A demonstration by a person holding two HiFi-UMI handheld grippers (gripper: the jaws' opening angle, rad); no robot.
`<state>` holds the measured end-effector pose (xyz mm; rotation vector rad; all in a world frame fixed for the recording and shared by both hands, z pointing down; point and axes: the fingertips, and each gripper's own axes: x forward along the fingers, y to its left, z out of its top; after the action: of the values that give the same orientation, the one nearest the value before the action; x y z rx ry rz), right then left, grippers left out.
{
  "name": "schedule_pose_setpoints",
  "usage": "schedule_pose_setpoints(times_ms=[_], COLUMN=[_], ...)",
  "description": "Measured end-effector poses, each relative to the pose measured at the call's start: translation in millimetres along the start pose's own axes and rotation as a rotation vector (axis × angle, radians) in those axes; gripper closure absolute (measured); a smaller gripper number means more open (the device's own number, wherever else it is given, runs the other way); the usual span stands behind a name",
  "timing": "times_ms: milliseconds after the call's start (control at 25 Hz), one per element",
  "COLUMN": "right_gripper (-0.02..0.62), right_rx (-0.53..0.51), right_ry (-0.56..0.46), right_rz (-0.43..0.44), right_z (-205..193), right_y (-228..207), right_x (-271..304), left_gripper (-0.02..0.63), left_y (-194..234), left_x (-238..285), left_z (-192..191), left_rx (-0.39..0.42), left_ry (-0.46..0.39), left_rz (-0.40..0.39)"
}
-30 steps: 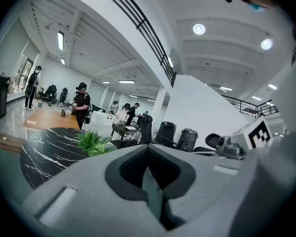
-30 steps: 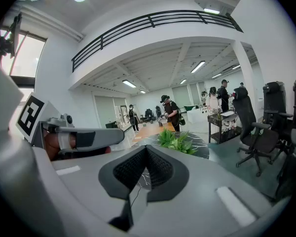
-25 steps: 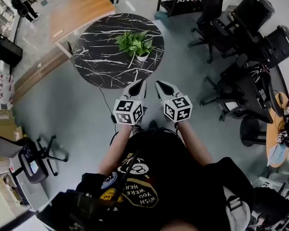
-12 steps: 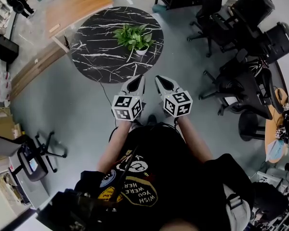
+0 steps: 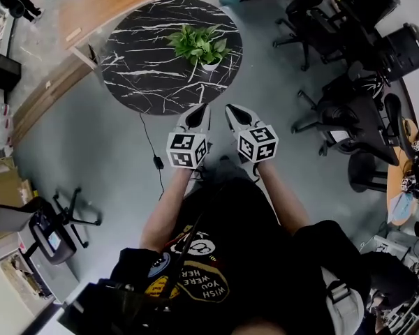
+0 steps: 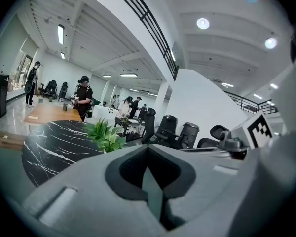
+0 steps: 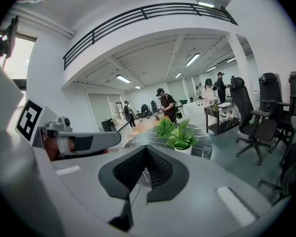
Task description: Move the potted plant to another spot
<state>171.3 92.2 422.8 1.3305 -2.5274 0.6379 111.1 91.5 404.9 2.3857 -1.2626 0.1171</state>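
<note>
**Head view:** Shows the potted plant point(image 5: 199, 46) standing on the round black marble table point(image 5: 140, 75), toward its far right edge and well apart from both tools. Finds the left gripper point(image 5: 200, 109) and right gripper point(image 5: 232, 109) held side by side above the grey floor point(image 5: 91, 152), aimed at the table and short of its near rim.

**Left gripper view:** Looks along jaws pressed together with nothing between them. Catches the plant on the table beyond, left of centre.

**Right gripper view:** Reveals the same clenched, empty jaws, with the plant almost straight ahead, a little to the right.

**Judged from here:** Risks toppling the plant by arriving with jaws unparted, pushing instead of grasping. Risks a tilt or slip by pinching only leaves rather than the pot. Could also snag the cable point(image 5: 153, 149) trailing across the floor near the table.

**Tallies:** One plant, one round table, two grippers, one cable, one wooden table point(image 5: 101, 5). Probably five or six black chairs point(image 5: 408, 47) crowded at right, too overlapped for a sure count.
</note>
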Motion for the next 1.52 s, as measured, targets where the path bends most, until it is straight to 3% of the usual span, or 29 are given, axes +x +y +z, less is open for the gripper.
schedule_pose_setpoints(times_ms=[240, 600, 760, 920, 1080, 1200, 1360, 1520], right_gripper=[0.592, 0.592, 0.509, 0.418, 0.192, 0.102, 0.043, 0.04], right_rx=[0.001, -0.003, -0.036, -0.047, -0.06, -0.118, -0.165, -0.212], right_ry=[0.014, -0.003, 0.003, 0.025, 0.048, 0.023, 0.016, 0.058], right_rz=[-0.005, 0.05, 0.099, 0.054, -0.003, -0.07, -0.135, -0.198], right_z=[-6.7, -22.9, -42.6, -72.0, -108.4, -111.8, -103.0, -105.4], right_y=[-27.0, -92.3, -116.7, -146.5, -170.5, -187.9, -205.6, -212.1], right_x=[42.4, 134.3, 181.0, 221.6, 256.0, 284.5, 321.6, 348.5], left_gripper=[0.603, 0.603, 0.604, 0.604, 0.604, 0.603, 0.603, 0.603], left_y=[28.2, 98.6, 126.8, 148.9, 168.5, 178.7, 183.5, 189.7], left_x=[31.2, 124.0, 162.4, 186.0, 191.7, 191.9, 191.3, 190.5], left_z=[-17.1, -49.7, -62.7, -74.5, -90.2, -94.5, -89.1, -87.1], left_rx=[-0.029, -0.037, -0.043, -0.051, -0.085, -0.132, -0.126, -0.158], left_ry=[0.001, 0.075, 0.092, 0.096, 0.114, 0.105, 0.104, 0.109], left_rz=[-0.011, 0.068, 0.106, 0.119, 0.121, 0.118, 0.078, 0.045])
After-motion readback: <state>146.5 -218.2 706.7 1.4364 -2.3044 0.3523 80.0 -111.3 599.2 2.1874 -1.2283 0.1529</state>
